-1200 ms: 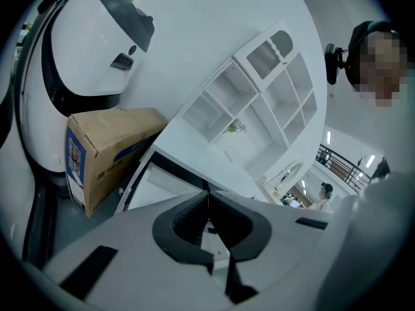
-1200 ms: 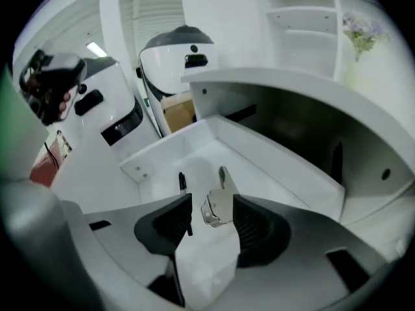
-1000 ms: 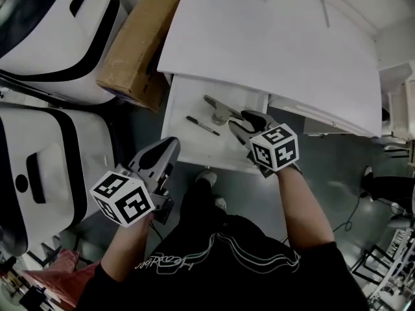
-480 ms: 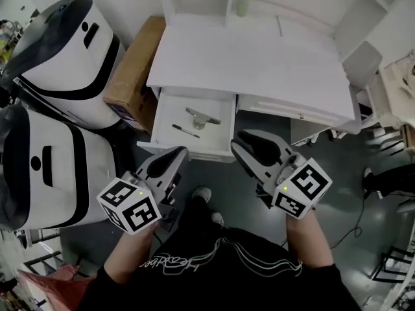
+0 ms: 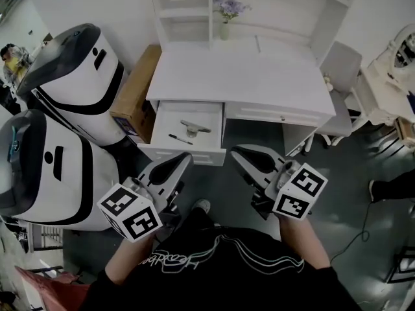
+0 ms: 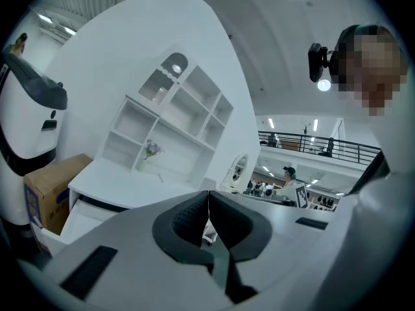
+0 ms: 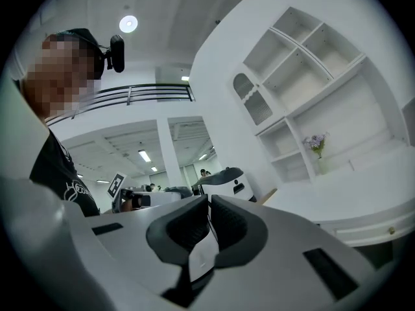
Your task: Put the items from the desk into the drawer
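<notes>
inside white drawer, slim black pen

Left tool, right tool: both closed.

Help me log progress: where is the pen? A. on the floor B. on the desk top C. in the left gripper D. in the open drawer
D: the pen lies inside the open drawer, beside a metal tool.
</notes>
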